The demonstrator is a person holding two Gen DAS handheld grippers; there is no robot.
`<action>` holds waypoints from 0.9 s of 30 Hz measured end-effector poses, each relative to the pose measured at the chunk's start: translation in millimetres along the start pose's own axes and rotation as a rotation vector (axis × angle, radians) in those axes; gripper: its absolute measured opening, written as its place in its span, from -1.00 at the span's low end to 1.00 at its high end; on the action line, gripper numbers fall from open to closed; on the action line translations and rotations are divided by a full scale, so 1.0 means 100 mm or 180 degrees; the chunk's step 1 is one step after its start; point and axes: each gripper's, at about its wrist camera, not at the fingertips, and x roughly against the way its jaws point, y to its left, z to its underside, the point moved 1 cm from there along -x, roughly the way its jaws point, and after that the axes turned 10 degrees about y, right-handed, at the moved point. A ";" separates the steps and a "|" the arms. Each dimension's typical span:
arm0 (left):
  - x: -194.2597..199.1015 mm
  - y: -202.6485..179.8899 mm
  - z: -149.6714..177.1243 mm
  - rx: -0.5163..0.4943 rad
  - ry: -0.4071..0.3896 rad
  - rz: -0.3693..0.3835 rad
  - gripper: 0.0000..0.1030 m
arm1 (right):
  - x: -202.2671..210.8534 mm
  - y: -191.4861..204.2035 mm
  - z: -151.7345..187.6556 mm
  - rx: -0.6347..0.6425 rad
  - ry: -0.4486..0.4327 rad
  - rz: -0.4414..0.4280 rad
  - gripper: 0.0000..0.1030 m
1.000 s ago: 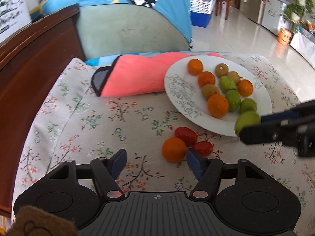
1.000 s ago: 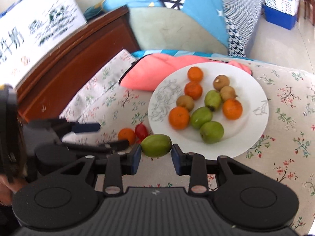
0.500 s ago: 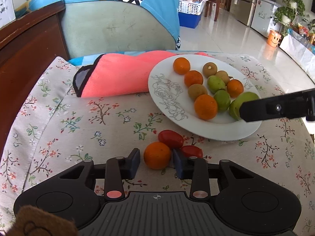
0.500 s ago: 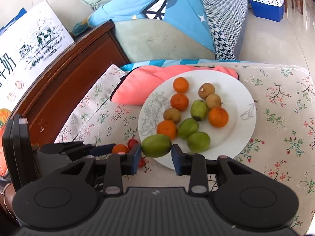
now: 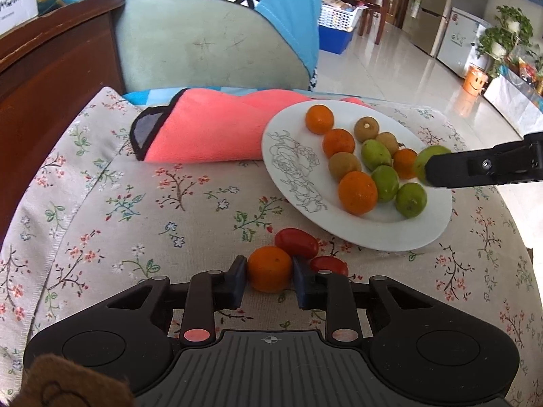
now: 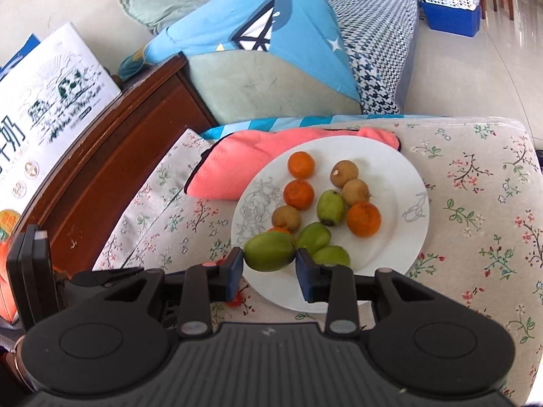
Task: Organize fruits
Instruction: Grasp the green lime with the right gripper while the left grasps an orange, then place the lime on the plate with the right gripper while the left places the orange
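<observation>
Floral-cloth surface, left to right: left gripper (image 5: 269, 279) clenched across small orange (image 5: 269, 268), still on the cloth short of the plate (image 5: 383, 234); right gripper (image 6: 269, 266) grasping green fruit (image 6: 269, 251) above plate rim; both probably light, firm, roll-prone, best pinched mid-girth.

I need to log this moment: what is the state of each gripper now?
Left gripper: closed on the orange on the cloth.
Right gripper: closed on a green fruit, above the plate.
</observation>
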 end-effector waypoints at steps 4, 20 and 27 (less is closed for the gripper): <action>0.06 0.03 -0.04 0.0068 -0.0040 0.0046 -0.50 | 0.04 -0.09 -0.04 -0.0112 -0.0045 0.0018 -0.34; 0.15 -0.16 -0.34 0.0278 -0.0300 0.0122 -0.50 | 0.01 -0.27 -0.25 -0.0496 -0.0198 -0.0106 -0.34; 0.05 -0.19 -0.44 0.0469 -0.0284 0.0134 -0.49 | -0.12 -0.31 -0.31 -0.0668 -0.0222 -0.0160 -0.34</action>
